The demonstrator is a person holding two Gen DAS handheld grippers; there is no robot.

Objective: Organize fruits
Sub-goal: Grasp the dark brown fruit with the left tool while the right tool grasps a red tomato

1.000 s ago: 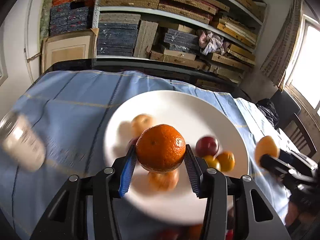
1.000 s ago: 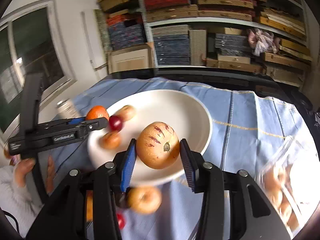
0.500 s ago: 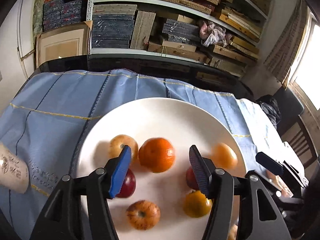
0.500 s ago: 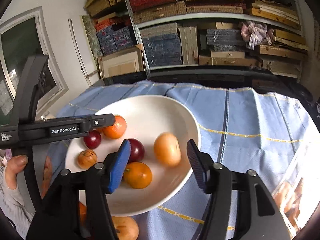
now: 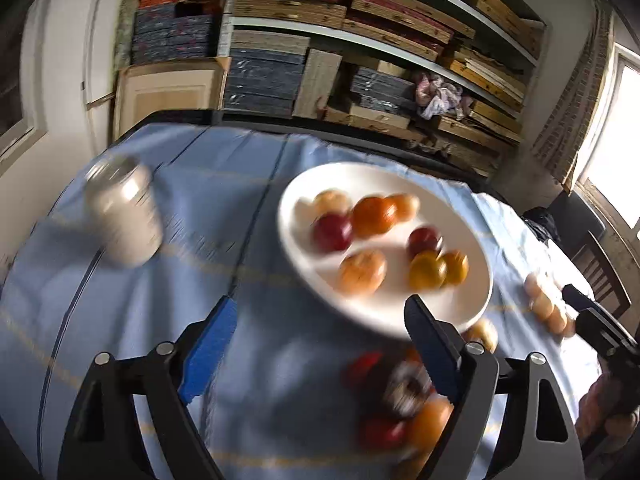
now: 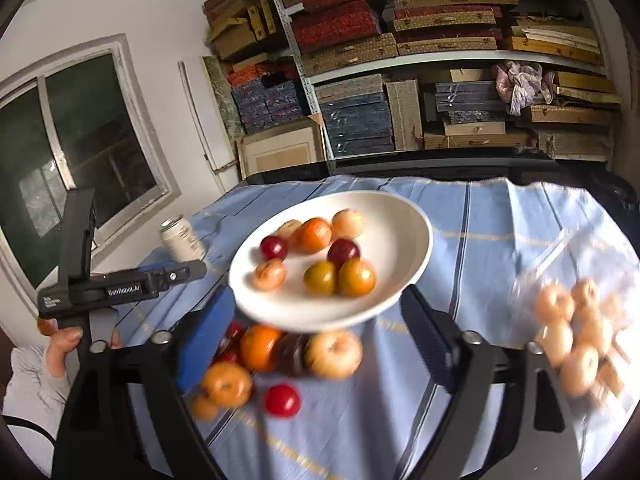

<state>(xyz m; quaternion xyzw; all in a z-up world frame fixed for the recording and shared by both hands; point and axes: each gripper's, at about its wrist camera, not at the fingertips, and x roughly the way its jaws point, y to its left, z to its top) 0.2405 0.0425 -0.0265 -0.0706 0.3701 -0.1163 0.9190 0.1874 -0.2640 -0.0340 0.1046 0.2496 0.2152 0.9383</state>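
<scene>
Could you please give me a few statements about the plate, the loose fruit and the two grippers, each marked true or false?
1. The white plate holds several fruits. True.
2. The right gripper is clamped on a pale apple. False: its jaws, which have just been opening, stand wide with nothing gripped.
3. Loose fruit lies on the blue tablecloth in front of the plate. True.
4. The left gripper holds an orange. False: its jaws have just been opening and are empty.
5. The white can stands on the plate. False: it stands on the tablecloth beside it.
</scene>
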